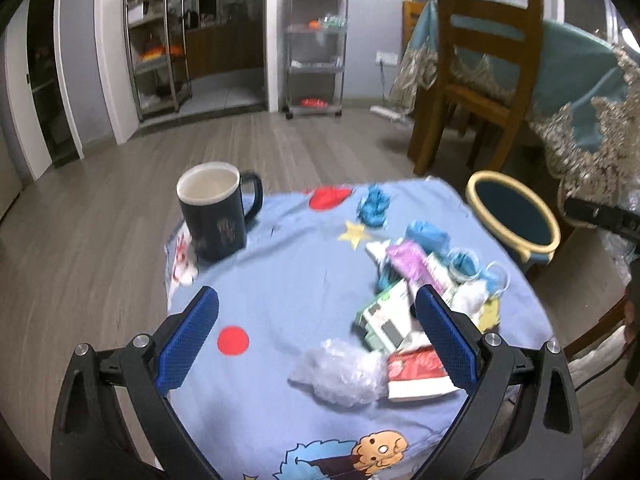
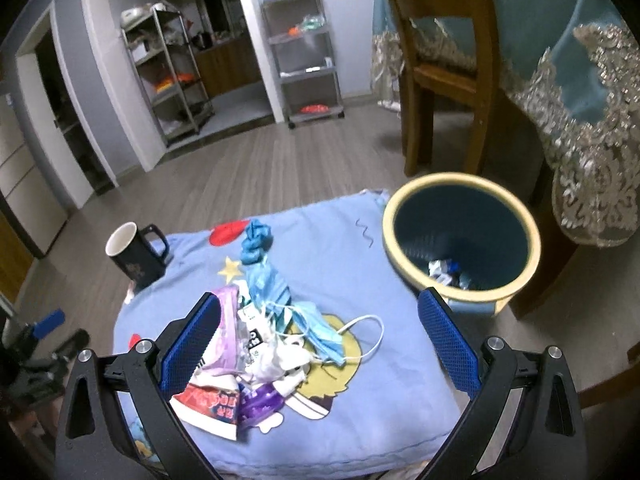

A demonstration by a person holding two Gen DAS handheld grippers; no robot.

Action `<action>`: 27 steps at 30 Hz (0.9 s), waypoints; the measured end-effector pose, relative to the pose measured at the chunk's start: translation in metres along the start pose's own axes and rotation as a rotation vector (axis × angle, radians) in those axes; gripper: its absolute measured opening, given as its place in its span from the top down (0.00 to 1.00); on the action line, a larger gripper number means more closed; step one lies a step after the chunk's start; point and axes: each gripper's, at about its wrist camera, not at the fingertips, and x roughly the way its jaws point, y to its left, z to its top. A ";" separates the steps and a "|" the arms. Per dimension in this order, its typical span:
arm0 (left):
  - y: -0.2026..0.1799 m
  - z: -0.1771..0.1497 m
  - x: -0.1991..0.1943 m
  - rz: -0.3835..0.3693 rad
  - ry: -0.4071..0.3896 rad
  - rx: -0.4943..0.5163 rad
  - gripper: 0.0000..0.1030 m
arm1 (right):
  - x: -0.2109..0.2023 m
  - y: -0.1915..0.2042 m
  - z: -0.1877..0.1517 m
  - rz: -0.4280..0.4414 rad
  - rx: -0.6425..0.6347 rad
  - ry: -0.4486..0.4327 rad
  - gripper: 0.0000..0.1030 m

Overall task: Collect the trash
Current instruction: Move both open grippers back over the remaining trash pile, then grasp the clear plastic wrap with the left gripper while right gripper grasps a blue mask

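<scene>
The left gripper (image 1: 316, 336) hovers over the near part of the desk (image 1: 280, 272), its jaws spread wide and holding nothing. The right gripper (image 2: 320, 344) does likewise, jaws wide apart and empty. Between them lies the trash pile (image 2: 260, 344): a red-and-white packet (image 2: 212, 404), a purple wrapper (image 2: 226, 332), a blue face mask (image 2: 316, 332) and crumpled clear plastic (image 1: 340, 372), heaped toward the desk's right side. A dark mug (image 1: 214, 212) stands at the far left corner. The bin (image 2: 460, 240) sits just off the far right corner, with some scraps inside.
</scene>
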 end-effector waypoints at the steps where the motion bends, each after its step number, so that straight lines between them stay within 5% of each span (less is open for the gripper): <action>1: 0.000 -0.003 0.006 0.014 0.011 -0.002 0.06 | 0.005 0.001 -0.001 0.001 0.005 0.013 0.05; 11: 0.003 -0.024 0.046 0.022 0.114 -0.062 0.06 | 0.051 0.008 -0.009 -0.037 -0.028 0.131 0.05; 27: -0.012 -0.048 0.094 0.052 0.267 -0.023 0.08 | 0.061 0.004 -0.005 -0.018 -0.004 0.158 0.05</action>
